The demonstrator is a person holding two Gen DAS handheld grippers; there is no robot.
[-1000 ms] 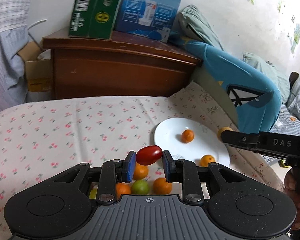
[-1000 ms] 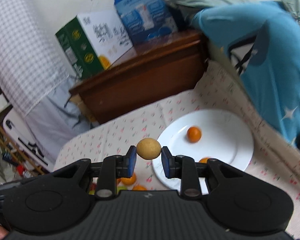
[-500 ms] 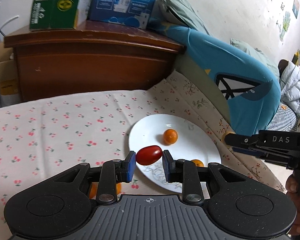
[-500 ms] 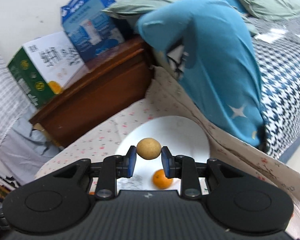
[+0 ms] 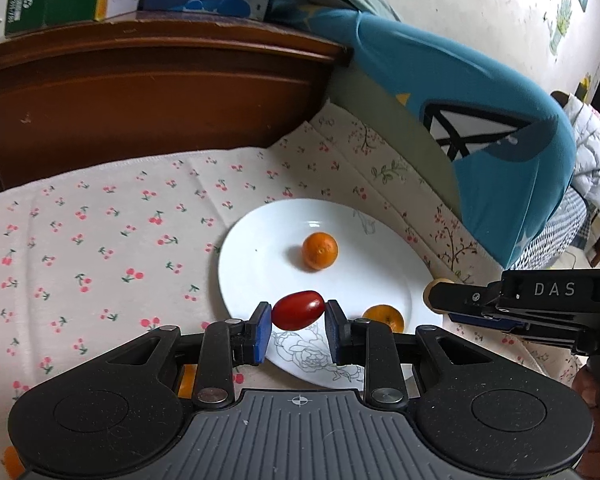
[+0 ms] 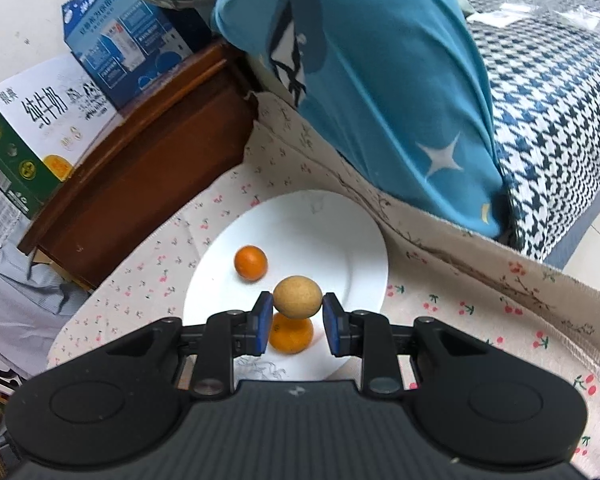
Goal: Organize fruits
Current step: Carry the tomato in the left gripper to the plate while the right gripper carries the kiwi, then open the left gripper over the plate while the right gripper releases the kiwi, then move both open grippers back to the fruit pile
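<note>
My left gripper [image 5: 299,315] is shut on a red cherry tomato [image 5: 299,309], held just above the near rim of the white plate [image 5: 260,264]. Two small oranges lie on that plate, one in the middle [image 5: 320,250] and one near the front [image 5: 383,318]. My right gripper [image 6: 296,307] is shut on a round tan fruit [image 6: 297,296] over the same plate [image 6: 340,240], directly above one orange [image 6: 291,335]; the other orange [image 6: 251,262] sits further back. In the left wrist view the right gripper [image 5: 432,294] reaches in from the right at the plate's edge.
The plate rests on a cherry-print cloth [image 5: 100,240]. Behind it stands a wooden cabinet [image 5: 160,92] with a green box [image 6: 24,136] and a blue box [image 6: 124,36] on top. A blue pillow [image 6: 380,80] lies to the right, on a houndstooth bed cover [image 6: 560,120].
Both grippers have moved forward and down over the plate, each still holding its fruit. The loose fruits by the left gripper have dropped almost out of view. The right gripper has rolled.
</note>
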